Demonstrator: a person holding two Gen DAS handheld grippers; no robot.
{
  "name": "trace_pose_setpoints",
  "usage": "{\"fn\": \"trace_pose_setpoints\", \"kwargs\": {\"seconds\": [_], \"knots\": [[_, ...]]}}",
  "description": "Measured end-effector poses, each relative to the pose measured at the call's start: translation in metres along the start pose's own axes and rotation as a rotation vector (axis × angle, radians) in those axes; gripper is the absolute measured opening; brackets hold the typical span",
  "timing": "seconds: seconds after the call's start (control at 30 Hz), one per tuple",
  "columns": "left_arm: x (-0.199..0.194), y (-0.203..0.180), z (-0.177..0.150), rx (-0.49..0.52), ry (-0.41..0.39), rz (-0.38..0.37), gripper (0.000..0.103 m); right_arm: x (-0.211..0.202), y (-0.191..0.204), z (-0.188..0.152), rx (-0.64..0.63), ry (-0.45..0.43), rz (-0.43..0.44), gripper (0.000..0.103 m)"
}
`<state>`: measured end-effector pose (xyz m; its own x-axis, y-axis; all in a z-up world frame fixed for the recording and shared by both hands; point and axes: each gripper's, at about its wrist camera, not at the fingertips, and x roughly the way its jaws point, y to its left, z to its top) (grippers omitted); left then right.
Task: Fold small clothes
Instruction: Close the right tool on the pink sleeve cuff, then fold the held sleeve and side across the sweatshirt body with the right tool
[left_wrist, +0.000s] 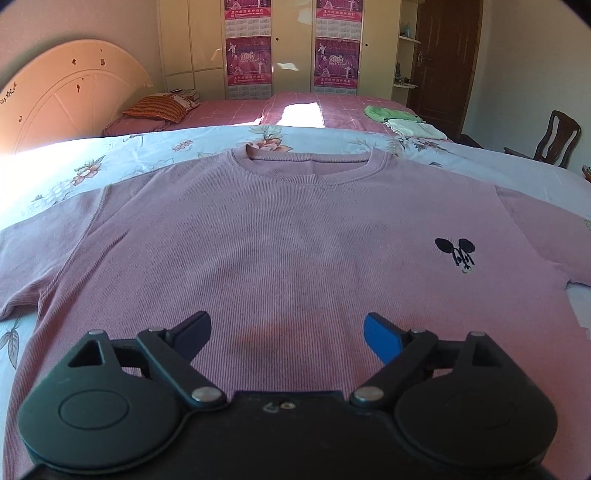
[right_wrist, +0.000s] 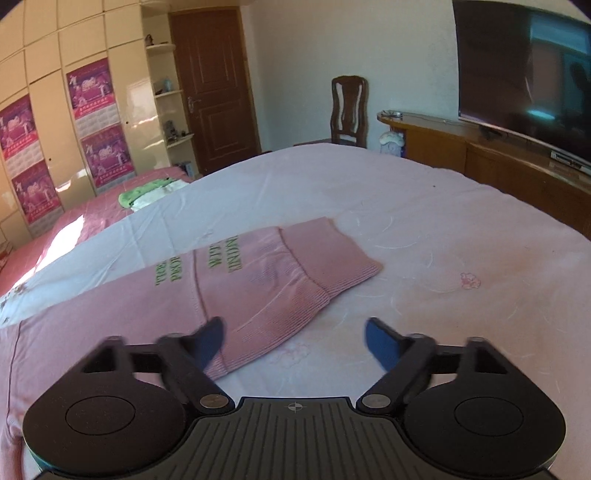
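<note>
The left claw (left_wrist: 287, 332) was held wide over the sweater's (left_wrist: 280, 236) lower front, nothing gripped. The right claw (right_wrist: 295, 341) stood partly open beside the sleeve cuff (right_wrist: 332, 266), also empty. The sweater was spread flat on the bed (right_wrist: 424, 206). A single layer might be pinched, or the sheet caught, and the fold skewed. Green sleeve lettering (right_wrist: 199, 266) was seen upside down and unreadable; a black mouse emblem (left_wrist: 457, 254) marked the chest.

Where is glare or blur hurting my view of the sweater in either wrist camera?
Left wrist view: sunlight washes out the floral sheet at the left edge and a patch on the far bed; the pink sweater stays sharp. Right wrist view: the right gripper fingertips are blurred; the sweater's sleeve is evenly lit; fisheye bends the wardrobe.
</note>
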<state>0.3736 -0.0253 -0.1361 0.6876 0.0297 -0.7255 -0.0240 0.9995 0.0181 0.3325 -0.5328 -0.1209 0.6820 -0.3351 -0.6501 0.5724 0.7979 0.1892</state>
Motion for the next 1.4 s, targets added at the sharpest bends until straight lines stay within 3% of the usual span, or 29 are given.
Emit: {"fn": "trace_pose_setpoints", "kwargs": {"seconds": [0.13,0.3,0.33,0.37,0.4,0.47,0.57,0.6,0.63,0.7,0.8,1.03,1.4], "knots": [[0.009,-0.001,-0.001,0.017,0.017,0.004,0.089,0.012,-0.021,0.01,0.101,0.006,0.0,0.066],[0.015,0.004,0.004,0.02,0.009,0.016,0.089,0.025,-0.038,0.017,0.174,0.003,0.065,0.065],[0.016,0.007,0.006,0.013,0.009,0.019,0.089,0.027,-0.038,0.018,0.173,-0.003,0.067,0.058],[0.018,0.01,0.007,0.002,0.009,0.017,0.089,0.028,-0.038,0.02,0.167,-0.003,0.063,0.043],[0.019,0.013,0.009,-0.009,0.013,0.014,0.089,0.03,-0.039,0.023,0.166,0.0,0.068,0.037],[0.02,0.018,0.013,-0.017,0.016,0.003,0.084,0.025,-0.038,0.028,0.178,0.003,0.114,0.009],[0.016,0.024,0.016,0.009,-0.006,0.008,0.083,0.002,-0.028,0.036,0.086,-0.117,0.112,0.009],[0.015,0.026,0.017,0.023,-0.014,0.023,0.082,0.009,-0.024,0.035,0.042,-0.082,0.073,0.009],[0.014,0.028,0.017,0.028,-0.019,0.03,0.081,0.028,-0.025,0.034,0.049,0.025,0.029,0.009],[0.012,0.04,0.019,0.02,-0.022,0.032,0.081,0.028,-0.025,0.036,0.07,0.014,0.026,0.009],[0.006,0.061,0.017,0.01,-0.033,0.051,0.081,0.008,0.004,0.035,-0.019,-0.045,0.017,0.009],[0.005,0.114,0.006,-0.052,0.001,0.032,0.082,-0.044,0.102,0.006,-0.188,-0.093,0.136,0.008],[-0.001,0.162,0.001,-0.053,0.004,-0.039,0.088,-0.096,0.239,-0.074,-0.339,-0.046,0.324,0.007]]}}
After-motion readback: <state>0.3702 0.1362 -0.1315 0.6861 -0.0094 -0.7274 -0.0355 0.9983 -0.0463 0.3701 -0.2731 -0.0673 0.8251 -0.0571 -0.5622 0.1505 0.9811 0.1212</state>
